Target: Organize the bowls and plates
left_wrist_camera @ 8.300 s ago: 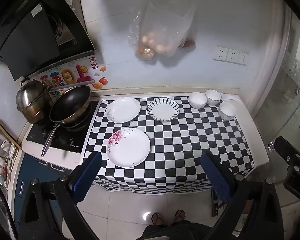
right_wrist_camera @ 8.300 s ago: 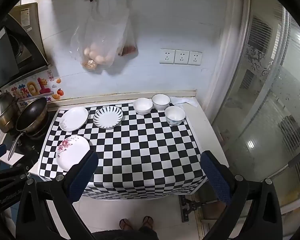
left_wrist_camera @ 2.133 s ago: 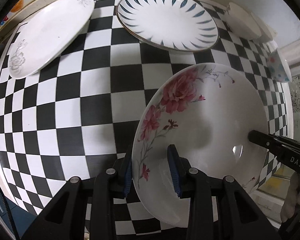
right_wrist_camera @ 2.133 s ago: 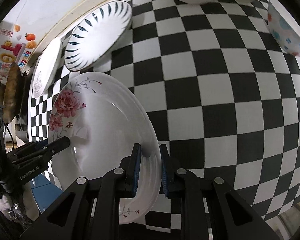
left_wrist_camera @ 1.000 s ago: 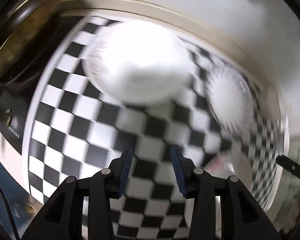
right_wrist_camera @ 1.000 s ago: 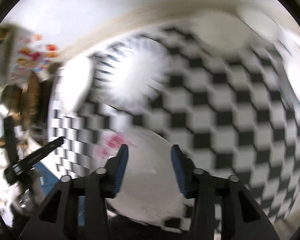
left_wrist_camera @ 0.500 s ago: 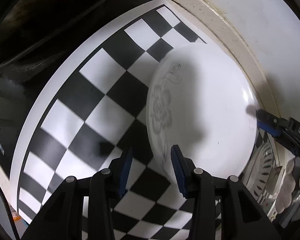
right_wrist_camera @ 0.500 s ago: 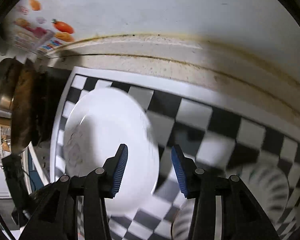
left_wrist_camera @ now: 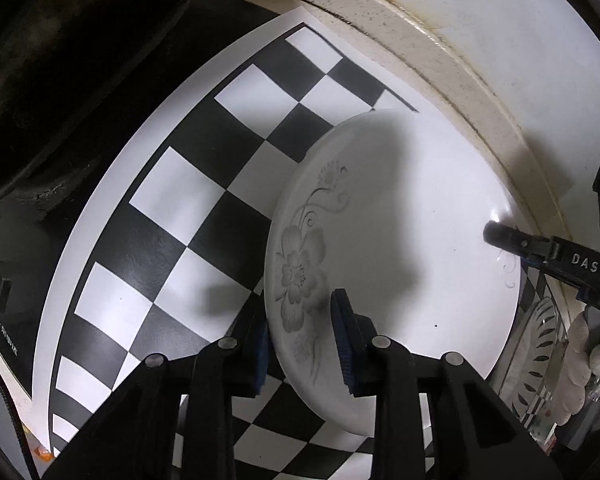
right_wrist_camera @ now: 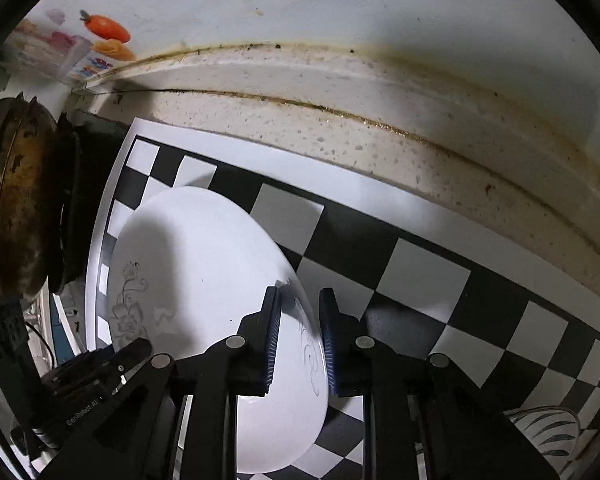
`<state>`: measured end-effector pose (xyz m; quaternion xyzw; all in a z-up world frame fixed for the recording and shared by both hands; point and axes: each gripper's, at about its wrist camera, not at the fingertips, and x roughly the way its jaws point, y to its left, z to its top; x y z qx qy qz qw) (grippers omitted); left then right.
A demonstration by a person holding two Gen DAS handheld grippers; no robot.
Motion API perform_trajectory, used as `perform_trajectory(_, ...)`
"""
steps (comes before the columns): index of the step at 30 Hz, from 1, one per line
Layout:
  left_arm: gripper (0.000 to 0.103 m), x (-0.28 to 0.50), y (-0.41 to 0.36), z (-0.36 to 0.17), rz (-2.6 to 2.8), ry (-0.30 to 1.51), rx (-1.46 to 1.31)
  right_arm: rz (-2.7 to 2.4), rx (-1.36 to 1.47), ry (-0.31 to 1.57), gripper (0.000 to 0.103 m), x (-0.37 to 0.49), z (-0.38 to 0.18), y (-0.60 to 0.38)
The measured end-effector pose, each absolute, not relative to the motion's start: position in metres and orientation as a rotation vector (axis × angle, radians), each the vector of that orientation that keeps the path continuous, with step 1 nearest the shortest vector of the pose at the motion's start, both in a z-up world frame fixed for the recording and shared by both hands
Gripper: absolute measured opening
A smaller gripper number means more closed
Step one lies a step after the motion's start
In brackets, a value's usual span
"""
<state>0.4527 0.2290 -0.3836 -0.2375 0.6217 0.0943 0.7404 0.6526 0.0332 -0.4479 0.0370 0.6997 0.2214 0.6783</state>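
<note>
Checkered mat (left_wrist_camera: 188,208) on counter (right_wrist_camera: 380,112) w/ plates (left_wrist_camera: 400,240)

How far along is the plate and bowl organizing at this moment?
Done: no finished stack shows in these views. In hand: the left gripper and right gripper have just closed their fingers on opposite rims of the grey-flower plate. Left: stacking it and the striped plate beside it; the bowls are out of view.

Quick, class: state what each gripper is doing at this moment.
Left gripper: jaws just closed on the near rim of the white plate.
Right gripper: jaws just closed on the same plate's opposite rim.
</note>
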Motion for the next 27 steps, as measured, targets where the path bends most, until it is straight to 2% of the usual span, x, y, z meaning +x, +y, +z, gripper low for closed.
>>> perform_trajectory(6, 0.026, 0.45, 0.212, -0.358, 0.177, 1.319, -0.484, 0.498, 0.086, 1.535, 0.017, 0.634, -0.43, 0.016)
perform_trajectory(15, 0.026, 0.428, 0.171, -0.305, 0.067, 1.281, -0.394, 0.453, 0.176, 1.448, 0.017, 0.584, -0.373, -0.045)
perform_trajectory(22, 0.026, 0.404, 0.133, -0.266, -0.059, 1.262, -0.315, 0.374, 0.272, 1.356, 0.017, 0.516, -0.319, -0.105)
perform_trajectory(27, 0.026, 0.38, 0.093, -0.262, -0.153, 1.283, -0.249, 0.299, 0.323, 1.312, 0.017, 0.449, -0.297, -0.148)
